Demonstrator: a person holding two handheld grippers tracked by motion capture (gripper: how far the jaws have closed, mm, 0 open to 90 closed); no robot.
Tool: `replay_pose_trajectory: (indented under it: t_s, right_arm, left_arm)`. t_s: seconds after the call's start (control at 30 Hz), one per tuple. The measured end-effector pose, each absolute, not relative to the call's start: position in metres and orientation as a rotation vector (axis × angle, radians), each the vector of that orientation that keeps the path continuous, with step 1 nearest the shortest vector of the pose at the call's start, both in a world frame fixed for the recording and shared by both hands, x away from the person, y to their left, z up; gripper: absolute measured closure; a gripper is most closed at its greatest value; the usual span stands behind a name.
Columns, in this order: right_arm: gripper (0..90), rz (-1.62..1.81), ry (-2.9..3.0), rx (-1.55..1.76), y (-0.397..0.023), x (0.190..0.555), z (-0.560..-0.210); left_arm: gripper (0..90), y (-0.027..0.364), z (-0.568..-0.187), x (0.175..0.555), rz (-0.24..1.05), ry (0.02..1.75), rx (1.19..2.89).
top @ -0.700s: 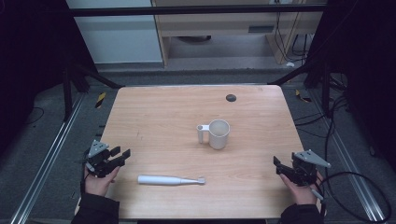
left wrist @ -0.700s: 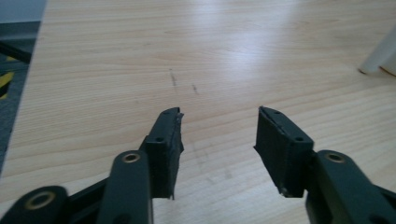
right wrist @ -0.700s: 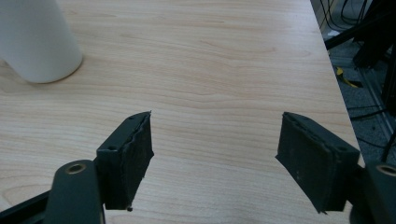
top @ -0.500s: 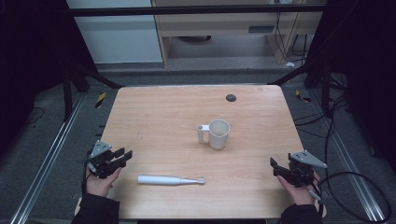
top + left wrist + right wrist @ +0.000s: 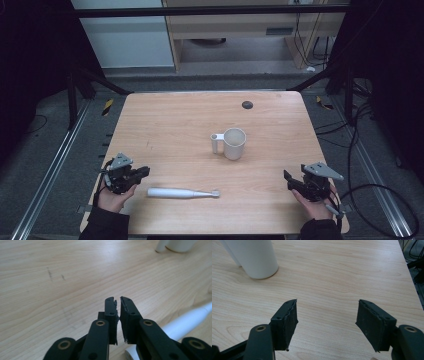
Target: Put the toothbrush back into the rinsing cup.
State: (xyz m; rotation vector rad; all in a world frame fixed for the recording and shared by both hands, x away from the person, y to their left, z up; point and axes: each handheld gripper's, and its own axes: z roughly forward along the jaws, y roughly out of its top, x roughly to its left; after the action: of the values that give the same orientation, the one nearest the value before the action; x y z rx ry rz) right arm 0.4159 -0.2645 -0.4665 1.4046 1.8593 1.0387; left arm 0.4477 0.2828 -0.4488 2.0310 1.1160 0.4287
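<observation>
— Where do I stand on the left?

— My left gripper (image 5: 142, 172) sits low at the near left of the table (image 5: 175, 125), jaws all but shut, a hairline gap between the pads, nothing in them. The white electric toothbrush (image 5: 182, 193) lies flat just beside it, handle end toward that gripper, brush head pointing at the table's middle. In the left gripper view the handle (image 5: 185, 323) runs past the right jaw, not between the two.

— And the right?

— My right gripper (image 5: 288, 181) hovers at the near right edge, jaws well apart and empty, bare wood between them. The white cup (image 5: 234, 144) stands upright beyond it, handle to the left, well apart from both tools.

— What worries you?

— The left one. If I push in with the jaws this narrow, I think I'll nudge the round handle and roll it off line instead of straddling it. A pinch near the tapered neck could also squirt it out, and a low approach risks scraping the pads on the wood.
</observation>
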Motion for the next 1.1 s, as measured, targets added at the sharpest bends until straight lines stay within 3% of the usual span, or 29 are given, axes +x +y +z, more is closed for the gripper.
replay_pose_trajectory:
  t_s: [0.37,1.1]
  right_arm:
    - [37.0,1.022,1.879,1.389,-0.262,0.416,-0.469]
    - [37.5,1.046,1.894,1.364,-0.263,0.418,-0.474]
  left_arm:
    - [88.8,0.26,-0.46,0.448,0.338,1.025,2.208]
    - [89.5,0.25,-0.467,0.446,0.26,0.982,2.294]
